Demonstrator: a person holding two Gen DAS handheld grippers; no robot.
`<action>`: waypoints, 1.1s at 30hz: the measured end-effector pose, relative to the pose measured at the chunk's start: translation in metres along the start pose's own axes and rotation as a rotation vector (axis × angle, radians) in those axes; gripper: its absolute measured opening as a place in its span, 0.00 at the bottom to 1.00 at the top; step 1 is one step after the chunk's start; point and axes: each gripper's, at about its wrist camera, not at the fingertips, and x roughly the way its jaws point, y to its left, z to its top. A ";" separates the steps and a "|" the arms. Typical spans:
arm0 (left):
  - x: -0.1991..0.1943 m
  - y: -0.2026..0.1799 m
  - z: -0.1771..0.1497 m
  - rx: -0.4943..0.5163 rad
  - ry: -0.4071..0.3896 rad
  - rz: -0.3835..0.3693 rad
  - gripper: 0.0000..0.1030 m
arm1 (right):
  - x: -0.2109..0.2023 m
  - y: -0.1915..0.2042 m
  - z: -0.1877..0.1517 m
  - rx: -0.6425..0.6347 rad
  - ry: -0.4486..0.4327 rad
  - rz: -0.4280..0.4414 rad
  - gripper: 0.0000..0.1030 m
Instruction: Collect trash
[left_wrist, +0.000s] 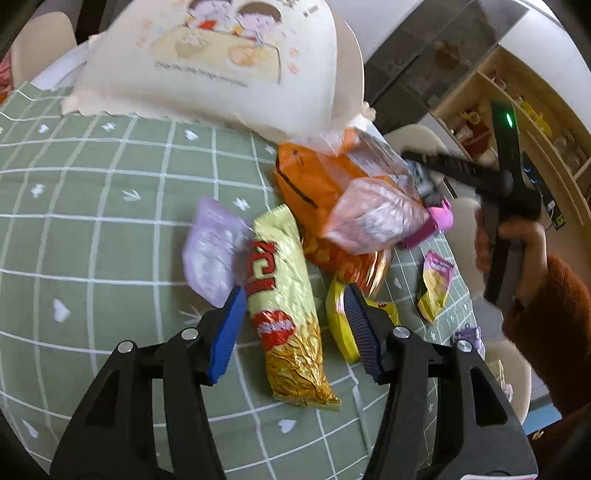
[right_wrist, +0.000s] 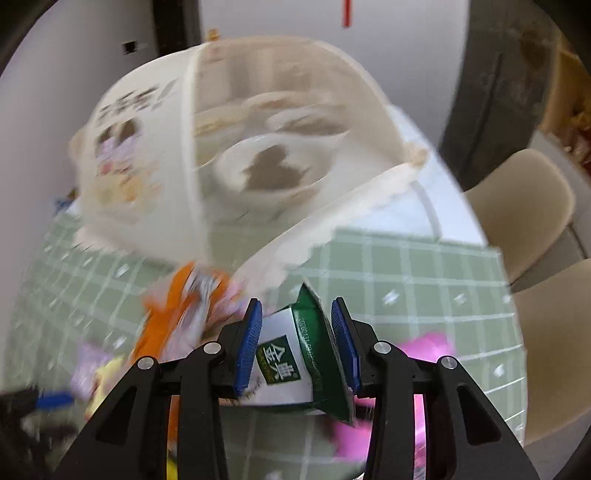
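Observation:
My left gripper (left_wrist: 295, 325) is open and hovers over a long gold and red snack wrapper (left_wrist: 288, 321) lying between its fingers on the green checked tablecloth (left_wrist: 92, 229). Around it lie a lilac packet (left_wrist: 212, 251), a yellow wrapper (left_wrist: 340, 325), an orange bag (left_wrist: 317, 188) and a clear plastic bag (left_wrist: 373, 218). My right gripper (right_wrist: 297, 339) is shut on a green and white milk carton (right_wrist: 295, 362). The same gripper shows in the left wrist view (left_wrist: 436, 173) beside the pile, its fingertips hidden by the bags.
A white mesh food cover (left_wrist: 221, 62) with cartoon print stands on the table behind the pile; it also shows in the right wrist view (right_wrist: 221, 147). A pink object (left_wrist: 432, 225) and a small yellow-pink wrapper (left_wrist: 436, 284) lie right. Beige chairs (right_wrist: 524, 206) stand beyond the table edge.

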 end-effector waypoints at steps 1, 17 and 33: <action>-0.003 0.002 0.001 -0.005 -0.011 0.001 0.52 | -0.003 0.006 -0.007 -0.024 0.003 0.000 0.37; 0.027 -0.012 0.058 0.044 -0.052 0.023 0.58 | -0.076 0.007 -0.132 0.040 0.046 -0.037 0.36; 0.080 0.001 0.065 -0.057 0.069 0.045 0.04 | -0.067 0.000 -0.104 -0.053 -0.017 -0.026 0.36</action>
